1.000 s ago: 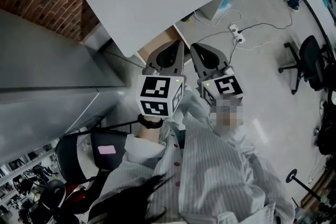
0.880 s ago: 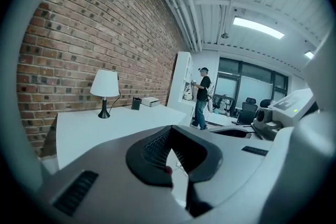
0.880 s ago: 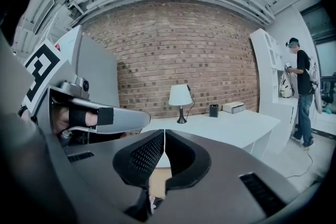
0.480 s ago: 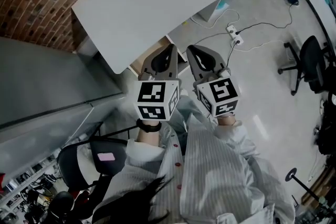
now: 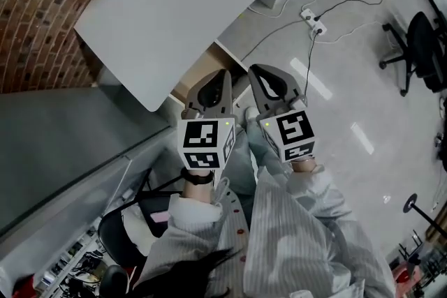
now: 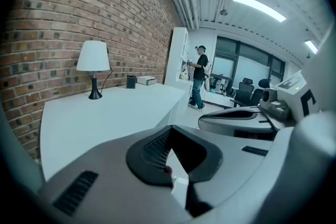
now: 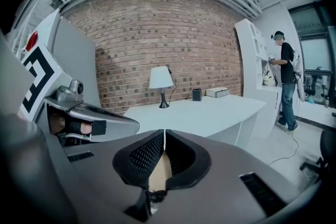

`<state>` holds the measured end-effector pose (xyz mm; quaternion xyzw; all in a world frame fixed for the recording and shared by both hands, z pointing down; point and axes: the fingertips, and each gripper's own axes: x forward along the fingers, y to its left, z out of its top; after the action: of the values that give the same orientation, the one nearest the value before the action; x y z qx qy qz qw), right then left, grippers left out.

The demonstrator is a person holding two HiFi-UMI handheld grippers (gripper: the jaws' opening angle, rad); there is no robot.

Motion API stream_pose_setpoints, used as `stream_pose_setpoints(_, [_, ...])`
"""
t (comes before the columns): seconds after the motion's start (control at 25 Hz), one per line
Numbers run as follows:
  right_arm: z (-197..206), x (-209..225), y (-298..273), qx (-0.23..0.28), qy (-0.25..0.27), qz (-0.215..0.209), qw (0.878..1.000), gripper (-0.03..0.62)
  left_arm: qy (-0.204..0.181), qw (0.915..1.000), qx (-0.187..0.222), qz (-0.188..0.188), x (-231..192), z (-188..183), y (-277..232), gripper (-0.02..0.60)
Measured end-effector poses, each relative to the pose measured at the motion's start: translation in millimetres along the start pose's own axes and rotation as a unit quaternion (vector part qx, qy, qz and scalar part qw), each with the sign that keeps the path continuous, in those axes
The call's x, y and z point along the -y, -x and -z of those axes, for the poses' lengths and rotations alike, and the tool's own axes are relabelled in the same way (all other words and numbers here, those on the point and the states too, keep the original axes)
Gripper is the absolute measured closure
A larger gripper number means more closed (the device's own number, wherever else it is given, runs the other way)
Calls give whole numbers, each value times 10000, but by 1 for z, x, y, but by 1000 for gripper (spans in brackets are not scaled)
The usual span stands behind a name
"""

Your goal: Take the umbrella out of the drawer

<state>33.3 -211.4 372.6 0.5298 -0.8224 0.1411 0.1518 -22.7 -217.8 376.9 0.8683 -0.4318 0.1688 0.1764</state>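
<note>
Brick, red-brown, makes up the wall (image 7: 157, 34) behind a big white desk (image 5: 195, 3). A little lamp (image 6: 93, 63) with a white shade stands on the desk near that wall. In the head view the left gripper (image 5: 222, 75) and the right gripper (image 5: 255, 72) are side by side, close but not touching. Both point at the near edge of the desk and tip a bit down. The left gripper's jaws are pressed together at the tips, and nothing is between them. The right gripper's jaws are pressed together too, with only a thin line where they meet and nothing pinched. Just under the desk edge, right in front of the left gripper's tips, a light brown wooden part (image 5: 199, 77) peeks out; I cannot tell what it is. The umbrella does not show in any view, so I cannot tell where it lies or which way its long side points. A white power strip (image 5: 312, 23) with cables lies on the shiny floor (image 5: 349, 101). A black office chair (image 5: 419, 45) stands well off to the right. Far away, a person (image 6: 198, 77) stands by a tall white shelf (image 6: 177, 55).
</note>
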Motion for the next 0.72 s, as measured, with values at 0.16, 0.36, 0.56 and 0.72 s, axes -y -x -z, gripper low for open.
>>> stream_pose_setpoints(0.16, [38, 1, -6, -157, -173, 125, 9996, 557, -128, 9995, -255, 152, -4, 38, -17, 572])
stream_pose_setpoints(0.36, [85, 4, -22, -201, -275, 248, 9991, 557, -297, 9975, -554, 327, -8, 90, -43, 572])
stream_pose_setpoints(0.56, [135, 13, -44, -283, -385, 357, 9982, 557, -498, 9942, -848, 429, -17, 145, -70, 572])
stream_pose_setpoints(0.72, [175, 14, -59, -461, -428, 317, 9975, 556, -535, 9912, -1127, 433, -30, 191, -89, 572])
